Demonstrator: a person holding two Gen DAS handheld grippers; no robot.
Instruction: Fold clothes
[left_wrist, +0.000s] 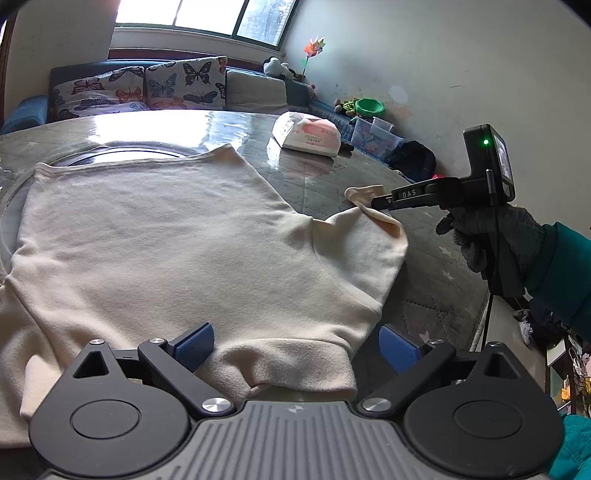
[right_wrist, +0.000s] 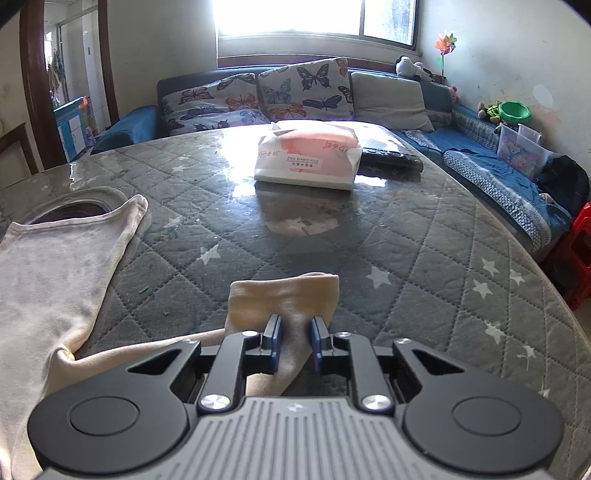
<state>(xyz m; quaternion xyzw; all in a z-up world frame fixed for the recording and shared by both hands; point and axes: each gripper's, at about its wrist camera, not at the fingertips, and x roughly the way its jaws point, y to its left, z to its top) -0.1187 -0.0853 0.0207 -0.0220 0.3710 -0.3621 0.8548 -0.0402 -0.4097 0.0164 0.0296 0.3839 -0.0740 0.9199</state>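
Observation:
A cream fleece top (left_wrist: 177, 236) lies spread flat on the quilted table (left_wrist: 325, 181). My left gripper (left_wrist: 295, 349) is open, its blue pads on either side of the near sleeve cuff (left_wrist: 284, 369). My right gripper (left_wrist: 380, 204) is shut on the other sleeve's cuff (left_wrist: 364, 195) at the right and holds it just above the table. In the right wrist view the right gripper (right_wrist: 295, 341) pinches that cuff (right_wrist: 284, 299), with the top's body (right_wrist: 55, 254) at the left.
A tissue pack (left_wrist: 306, 134) lies on the far side of the table (right_wrist: 406, 236), also in the right wrist view (right_wrist: 306, 160), with a dark remote (right_wrist: 391, 157) behind it. A sofa with butterfly cushions (right_wrist: 280, 96) stands beyond. A red stool (right_wrist: 576, 258) is at the right.

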